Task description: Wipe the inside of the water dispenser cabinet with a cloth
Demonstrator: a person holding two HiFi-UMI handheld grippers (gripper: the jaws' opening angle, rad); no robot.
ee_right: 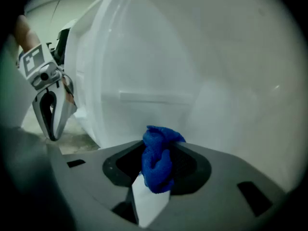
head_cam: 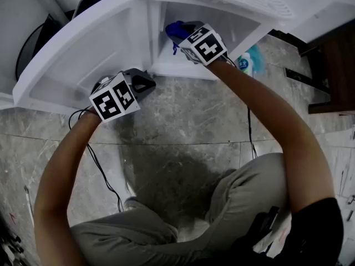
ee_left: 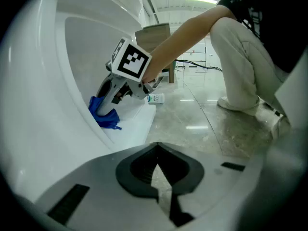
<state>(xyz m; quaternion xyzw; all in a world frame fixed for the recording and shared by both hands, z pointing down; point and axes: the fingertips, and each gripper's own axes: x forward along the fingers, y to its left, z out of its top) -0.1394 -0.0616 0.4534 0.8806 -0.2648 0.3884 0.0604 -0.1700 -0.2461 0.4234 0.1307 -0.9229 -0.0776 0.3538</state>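
The white water dispenser cabinet (head_cam: 83,43) has its door open, and I see the pale inner wall (ee_right: 159,71) close up in the right gripper view. My right gripper (head_cam: 177,35) reaches inside the cabinet, shut on a bunched blue cloth (ee_right: 159,160) that fills the gap between its jaws. From the left gripper view the cloth (ee_left: 102,114) sits against the cabinet's lower inner surface under the right gripper (ee_left: 107,102). My left gripper (head_cam: 147,83) hovers at the door's lower edge, shut and holding nothing (ee_left: 159,174). It also shows in the right gripper view as the left gripper (ee_right: 50,112), outside the opening.
A small bottle with a blue-green label (head_cam: 248,63) lies on the grey stone floor (head_cam: 183,115) just right of the cabinet, the same bottle (ee_left: 156,98) in the left gripper view. Black cables (head_cam: 105,176) run across the floor. Dark wooden furniture (head_cam: 333,65) stands at the right. The person's knees (head_cam: 244,193) are close below.
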